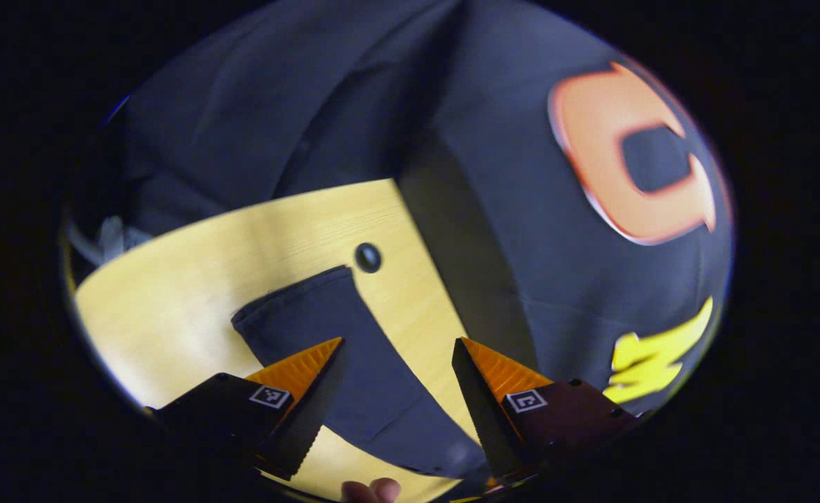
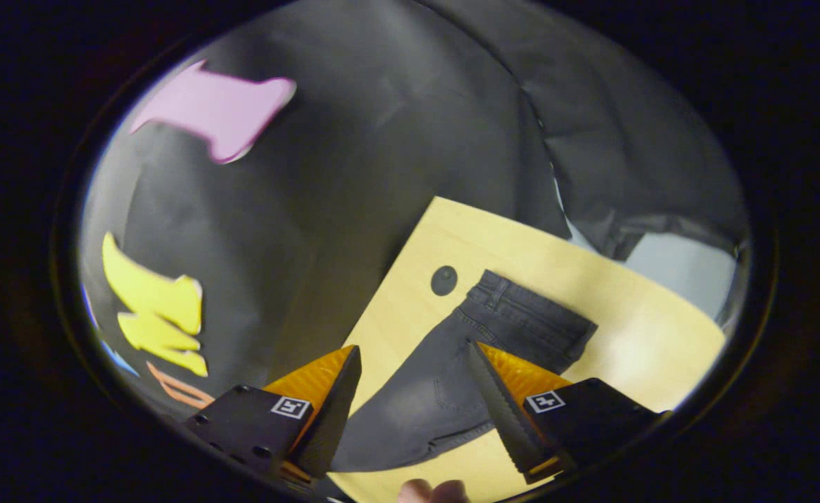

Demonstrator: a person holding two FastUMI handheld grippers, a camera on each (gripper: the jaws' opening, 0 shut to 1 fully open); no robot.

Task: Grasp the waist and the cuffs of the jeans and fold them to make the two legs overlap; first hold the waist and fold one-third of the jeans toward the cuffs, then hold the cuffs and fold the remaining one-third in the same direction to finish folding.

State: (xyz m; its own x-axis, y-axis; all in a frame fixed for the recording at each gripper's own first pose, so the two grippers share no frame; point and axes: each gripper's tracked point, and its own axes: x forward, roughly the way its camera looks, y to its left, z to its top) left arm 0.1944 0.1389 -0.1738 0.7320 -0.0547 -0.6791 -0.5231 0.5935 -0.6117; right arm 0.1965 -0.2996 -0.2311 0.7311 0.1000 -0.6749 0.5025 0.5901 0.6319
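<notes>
Lying flat on a pale wooden table (image 1: 172, 293), the jeans (image 1: 354, 349) are seen from both ends. In the left gripper view the leg end is shown: the cuffs (image 1: 291, 297) lie ahead of the left gripper (image 1: 397, 342), a little beyond the tip of the finger on the left side of that view, and the dark cloth runs back between the two fingers toward the bottom of the view. The fingers are spread wide apart and nothing is held between them — they are poised over the cloth, and whether a tip touches it cannot be told. A small dark round spot (image 1: 368, 257) is set in the tabletop just past the cuffs, ahead of the gap between the fingers. A fingertip (image 1: 371, 490) of the person is seen at the bottom edge, behind the fingers.

In the right gripper view the waist (image 2: 532, 311) is shown ahead of the right gripper (image 2: 413, 346), just beyond the tip of the finger on the right side of that view, with belt loops and a pocket seam visible. The seat of the jeans passes between the fingers, which are likewise held wide open and empty — contact with the cloth cannot be told. The same kind of dark round spot (image 2: 443, 279) sits beside the waist, ahead of the gap. Beyond the table edge, black cloth (image 2: 382, 140) hangs as the booth wall.
</notes>
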